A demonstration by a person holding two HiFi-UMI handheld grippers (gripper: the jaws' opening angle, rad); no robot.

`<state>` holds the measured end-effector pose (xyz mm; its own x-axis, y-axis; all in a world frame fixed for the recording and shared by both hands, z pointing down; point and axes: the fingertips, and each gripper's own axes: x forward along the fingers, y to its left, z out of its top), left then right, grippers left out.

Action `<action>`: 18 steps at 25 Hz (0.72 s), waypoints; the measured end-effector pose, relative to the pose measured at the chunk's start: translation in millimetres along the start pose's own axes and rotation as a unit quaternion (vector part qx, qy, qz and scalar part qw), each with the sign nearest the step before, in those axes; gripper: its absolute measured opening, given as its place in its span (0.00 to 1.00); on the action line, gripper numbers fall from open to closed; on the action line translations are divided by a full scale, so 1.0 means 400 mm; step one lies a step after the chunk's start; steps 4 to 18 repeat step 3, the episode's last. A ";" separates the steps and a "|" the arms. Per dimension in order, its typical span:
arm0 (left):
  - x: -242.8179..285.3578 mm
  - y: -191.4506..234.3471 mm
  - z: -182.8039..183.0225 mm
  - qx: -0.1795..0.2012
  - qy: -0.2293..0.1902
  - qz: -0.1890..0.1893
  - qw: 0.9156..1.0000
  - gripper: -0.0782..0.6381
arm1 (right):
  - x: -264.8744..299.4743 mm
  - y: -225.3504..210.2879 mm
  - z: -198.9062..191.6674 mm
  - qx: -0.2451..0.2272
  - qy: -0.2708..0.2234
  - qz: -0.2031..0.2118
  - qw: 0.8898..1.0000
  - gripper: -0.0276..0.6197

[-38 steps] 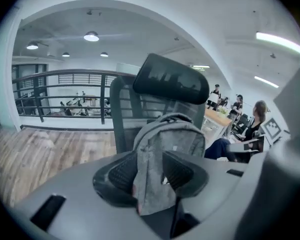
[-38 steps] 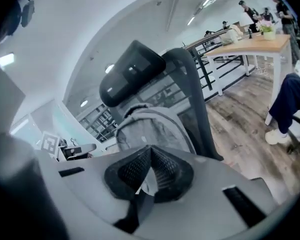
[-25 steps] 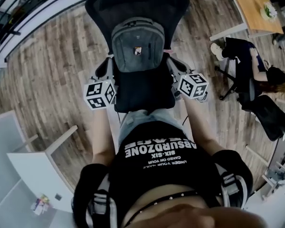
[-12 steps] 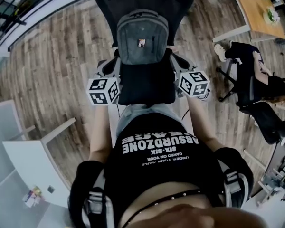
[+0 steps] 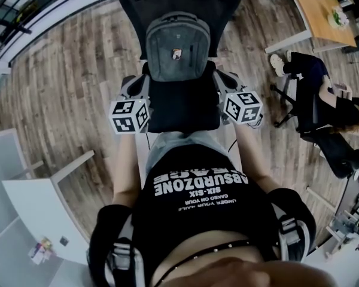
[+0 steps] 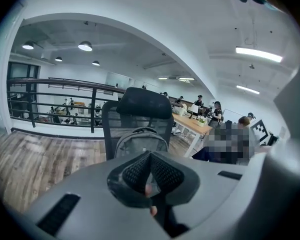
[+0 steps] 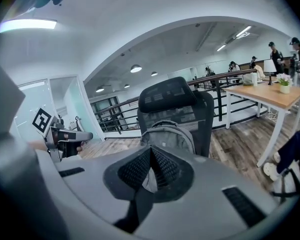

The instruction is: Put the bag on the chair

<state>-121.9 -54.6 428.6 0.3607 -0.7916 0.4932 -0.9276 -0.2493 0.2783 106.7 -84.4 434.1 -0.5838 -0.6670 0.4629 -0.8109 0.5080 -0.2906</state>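
The grey bag (image 5: 178, 45) sits upright at the far end of the chair (image 5: 182, 109) seat, near seat edge bare, left gripper (image 6: 150, 155) and right gripper (image 7: 151, 151) flanking it, jaws closed on nothing, open wooden floor (image 5: 66, 82) to the left.

The bag (image 5: 177, 46) is grey, the chair (image 5: 182, 109) black with a mesh back, the floor (image 5: 72, 82) brown wood-grain planks, the shirt (image 5: 197, 220) black with white lettering, and the table (image 5: 320, 8) pale orange-brown.
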 end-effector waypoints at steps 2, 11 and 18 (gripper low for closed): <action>0.005 0.012 -0.008 0.002 0.007 0.014 1.000 0.13 | 0.000 -0.009 -0.006 0.001 0.004 -0.006 1.000 0.07; 0.007 0.018 -0.011 0.003 0.011 0.021 1.000 0.13 | 0.001 -0.013 -0.008 0.001 0.007 -0.009 1.000 0.07; 0.007 0.018 -0.011 0.003 0.011 0.021 1.000 0.13 | 0.001 -0.013 -0.008 0.001 0.007 -0.009 1.000 0.07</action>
